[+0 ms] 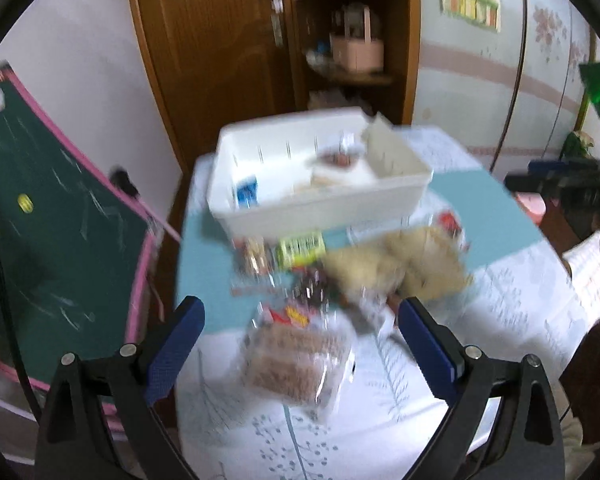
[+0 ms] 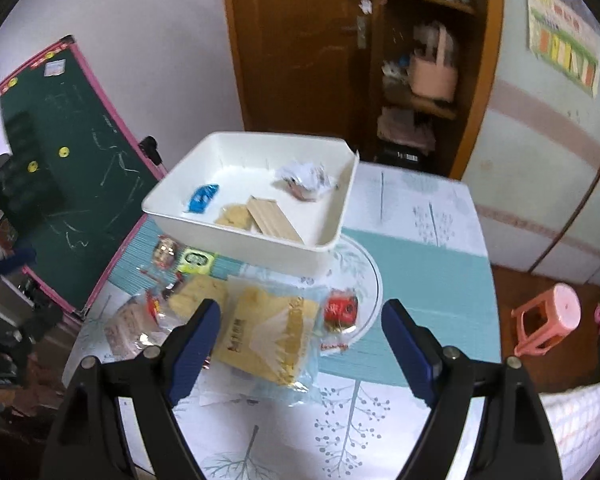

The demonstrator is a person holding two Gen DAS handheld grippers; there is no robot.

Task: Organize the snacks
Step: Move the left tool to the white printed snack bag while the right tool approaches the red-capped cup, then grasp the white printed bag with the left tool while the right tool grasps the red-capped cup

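- Risk, as I judge it: the clear packet of brown biscuits point(image 1: 296, 364) is crinkly and slippery, so a hasty squeeze could pinch only film and drop it short of the white bin point(image 1: 320, 204) at 12 o'clock on the worktop point(image 1: 500, 300).
- Left claw point(image 1: 300, 344): wide open and empty, the packet between its jaws, untouched.
- Right claw point(image 2: 300, 344): open and empty above the yellow cracker packet point(image 2: 272, 336), which could snag neighbouring wrappers.

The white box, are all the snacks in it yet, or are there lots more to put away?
Not yet. The white box already holds a blue candy, some beige packets and a crinkly white wrapper. Both grippers are open and hold nothing: the left gripper is above a clear cracker pack, the right gripper above a yellow packet. A red sweet and a green pack wait too.
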